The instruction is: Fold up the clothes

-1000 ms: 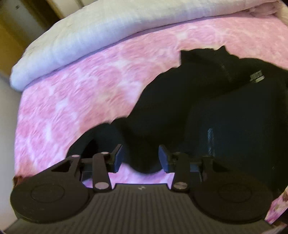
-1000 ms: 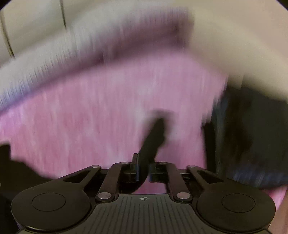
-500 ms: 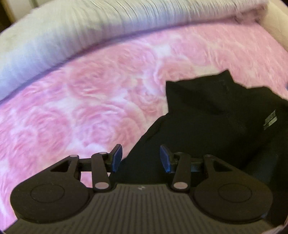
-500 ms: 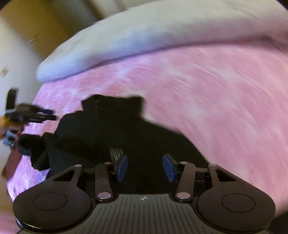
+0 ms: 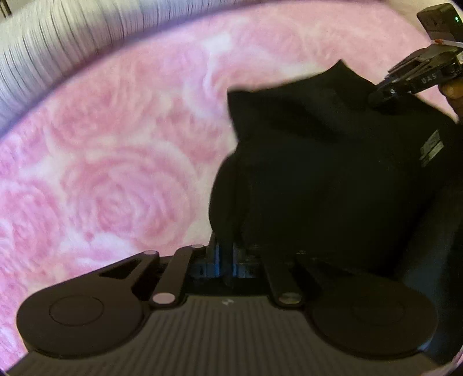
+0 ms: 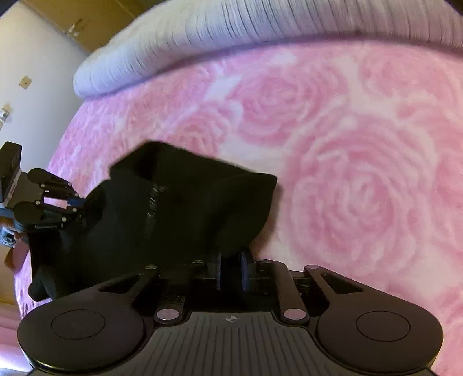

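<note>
A black garment (image 5: 324, 173) lies bunched on a pink rose-patterned bedspread (image 5: 115, 173); a grey printed label shows on its right side. My left gripper (image 5: 228, 260) is shut on the garment's near edge, with cloth pinched between the blue pads. In the right wrist view the same black garment (image 6: 179, 208) sits left of centre, and my right gripper (image 6: 231, 269) is shut on its near right edge. Each view shows the other gripper: the right gripper (image 5: 385, 95) at the garment's far right side, the left gripper (image 6: 78, 208) at its left side.
A pale grey ribbed blanket roll (image 6: 260, 34) runs along the far edge of the bed. A beige wall and a wooden door (image 6: 72, 23) stand beyond the bed's left side. Part of a hand (image 5: 454, 92) shows at the right edge.
Both grippers were open over the garment half a second ago; both have since closed on its near edge. The cloth has bunched up between them.
</note>
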`<action>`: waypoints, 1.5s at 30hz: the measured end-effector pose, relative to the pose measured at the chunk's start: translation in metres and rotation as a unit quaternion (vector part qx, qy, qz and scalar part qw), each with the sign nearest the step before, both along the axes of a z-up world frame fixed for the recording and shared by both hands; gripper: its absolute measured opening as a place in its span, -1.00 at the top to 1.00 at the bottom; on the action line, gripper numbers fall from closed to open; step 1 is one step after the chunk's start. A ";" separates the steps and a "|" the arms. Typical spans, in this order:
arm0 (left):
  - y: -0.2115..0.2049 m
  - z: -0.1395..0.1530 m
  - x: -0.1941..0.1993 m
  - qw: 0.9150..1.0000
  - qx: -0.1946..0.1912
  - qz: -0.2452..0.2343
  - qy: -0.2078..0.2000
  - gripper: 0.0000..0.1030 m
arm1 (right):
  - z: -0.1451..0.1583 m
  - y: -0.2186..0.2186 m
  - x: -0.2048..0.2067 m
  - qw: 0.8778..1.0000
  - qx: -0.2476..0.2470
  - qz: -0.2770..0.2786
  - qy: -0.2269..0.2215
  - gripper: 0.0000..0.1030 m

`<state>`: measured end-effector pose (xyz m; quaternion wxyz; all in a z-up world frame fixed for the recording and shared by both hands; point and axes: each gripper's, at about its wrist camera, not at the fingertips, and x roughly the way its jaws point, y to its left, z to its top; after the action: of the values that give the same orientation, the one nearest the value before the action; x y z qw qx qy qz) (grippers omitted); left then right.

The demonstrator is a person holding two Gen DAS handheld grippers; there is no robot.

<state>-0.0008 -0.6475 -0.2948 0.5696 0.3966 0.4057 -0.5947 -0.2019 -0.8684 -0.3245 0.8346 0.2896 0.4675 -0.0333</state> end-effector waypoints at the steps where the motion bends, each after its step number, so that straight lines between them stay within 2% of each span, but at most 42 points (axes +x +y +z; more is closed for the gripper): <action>1: 0.002 0.012 0.001 1.000 -0.017 0.003 -0.003 0.91 | 0.017 -0.001 -0.001 1.000 -0.020 -0.002 -0.018 0.80; 4: 0.002 0.048 0.014 0.997 -0.073 0.023 -0.024 0.91 | 0.065 -0.011 -0.002 0.994 -0.078 -0.004 -0.070 0.80; 6: -0.009 0.058 0.026 0.993 -0.103 0.043 -0.045 0.88 | 0.089 -0.021 0.006 0.988 -0.121 0.000 -0.099 0.80; 8: -0.006 0.054 0.029 0.992 -0.099 0.068 -0.043 0.82 | 0.089 -0.033 0.026 0.983 -0.143 -0.002 -0.112 0.78; 9: -0.005 0.052 0.031 0.991 -0.097 0.081 -0.042 0.67 | 0.085 -0.038 0.036 0.982 -0.154 -0.005 -0.112 0.73; 11: -0.002 0.049 0.034 0.989 -0.093 0.106 -0.040 0.57 | 0.073 -0.041 0.046 0.981 -0.175 -0.023 -0.084 0.44; 12: -0.001 0.047 0.035 0.988 -0.091 0.119 -0.039 0.57 | 0.066 -0.042 0.052 0.980 -0.186 -0.032 -0.070 0.22; 13: 0.001 0.045 0.037 0.987 -0.089 0.131 -0.038 0.56 | 0.061 -0.042 0.053 0.979 -0.192 -0.040 -0.061 0.15; 15: 0.003 0.041 0.039 0.983 -0.085 0.157 -0.035 0.44 | 0.062 -0.032 0.034 0.979 -0.179 -0.051 -0.078 0.11; 17: 0.006 0.037 0.042 0.979 -0.081 0.182 -0.033 0.44 | 0.059 -0.019 0.013 0.982 -0.163 -0.055 -0.076 0.09; 20: 0.053 0.036 0.022 0.981 -0.057 0.184 -0.027 0.44 | 0.051 0.005 -0.032 0.988 -0.132 -0.059 -0.052 0.09; 23: 0.108 0.037 -0.001 0.974 -0.040 0.222 0.004 0.43 | 0.039 0.030 -0.083 0.991 -0.109 -0.073 -0.018 0.09; 26: 0.165 0.039 -0.030 0.965 -0.018 0.261 0.035 0.39 | 0.034 0.052 -0.131 0.984 -0.138 -0.099 0.049 0.09; 27: 0.183 0.040 -0.040 0.963 -0.011 0.266 0.045 0.30 | 0.036 0.059 -0.145 0.982 -0.140 -0.115 0.058 0.09; 30: 0.237 0.039 -0.068 0.956 0.014 0.281 0.082 0.22 | 0.045 0.083 -0.187 0.986 -0.092 -0.133 0.037 0.08; 33: 0.278 0.029 -0.094 0.945 0.046 0.294 0.132 0.21 | 0.049 0.115 -0.219 0.991 -0.070 -0.099 0.052 -0.04; 35: 0.293 0.023 -0.109 0.941 0.055 0.292 0.160 0.20 | 0.045 0.132 -0.239 0.993 -0.042 -0.080 0.074 -0.08; 38: 0.306 0.006 -0.130 0.941 0.091 0.278 0.169 0.19 | 0.032 0.152 -0.266 0.991 -0.017 -0.073 0.114 -0.09; 40: 0.309 -0.004 -0.139 0.942 0.110 0.273 0.163 0.19 | 0.022 0.161 -0.281 0.987 -0.001 -0.082 0.135 -0.09; 43: 0.309 -0.008 -0.144 0.941 0.108 0.279 0.160 0.17 | 0.007 0.164 -0.294 0.982 0.024 -0.109 0.152 -0.09; 44: 0.307 -0.008 -0.144 0.941 0.109 0.280 0.159 0.19 | 0.003 0.165 -0.298 0.981 0.034 -0.117 0.149 -0.09; 45: 0.306 -0.007 -0.144 0.941 0.110 0.277 0.160 0.44 | -0.001 0.164 -0.299 0.981 0.042 -0.124 0.146 -0.09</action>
<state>-0.1447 -0.3419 -0.3019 0.5923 0.2279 0.6481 -0.4209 -0.5006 -0.7048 -0.3260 0.7339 0.3721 0.5458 -0.1584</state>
